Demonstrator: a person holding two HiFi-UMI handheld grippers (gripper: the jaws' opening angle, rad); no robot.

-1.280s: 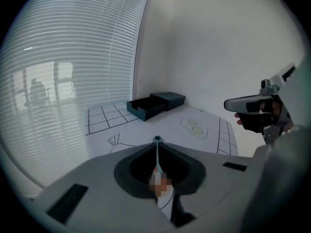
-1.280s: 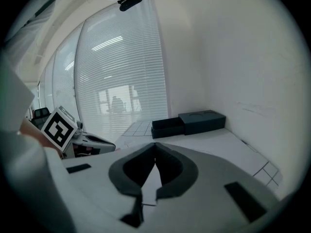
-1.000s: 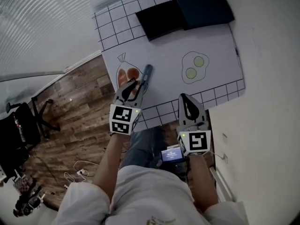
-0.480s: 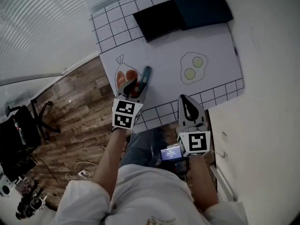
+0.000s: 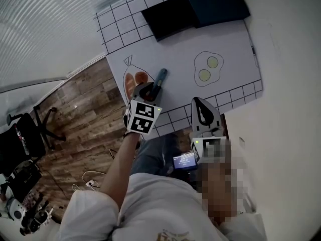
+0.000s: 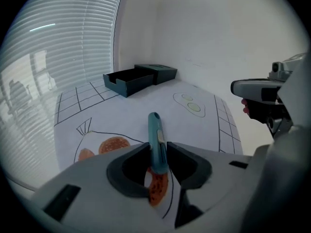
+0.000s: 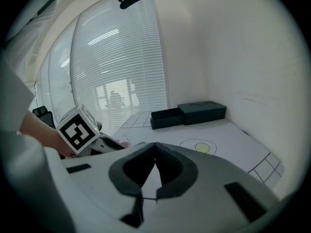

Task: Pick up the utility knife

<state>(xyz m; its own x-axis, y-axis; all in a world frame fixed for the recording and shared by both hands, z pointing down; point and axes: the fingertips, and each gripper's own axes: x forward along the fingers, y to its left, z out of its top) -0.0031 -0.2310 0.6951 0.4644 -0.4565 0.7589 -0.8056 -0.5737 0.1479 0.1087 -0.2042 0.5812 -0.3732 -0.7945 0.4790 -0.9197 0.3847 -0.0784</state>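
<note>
Slim teal plastic utility knife (image 6: 155, 130) is clamped in the left gripper (image 6: 158, 152).
The dark, curved jaws of the right gripper (image 7: 155, 147) are pressed together.

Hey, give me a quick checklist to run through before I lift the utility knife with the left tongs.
1. Left tongs closed on both sides of the utility knife: ok.
2. Grip centred along the knife: not ok; it is held near its rear end.
3. Blade retracted: cannot tell.
4. Right tongs shut, empty, away from the knife: ok.
5. Dark box well away from the lift path: ok.
6. Knife already off the paper: cannot tell.
</note>
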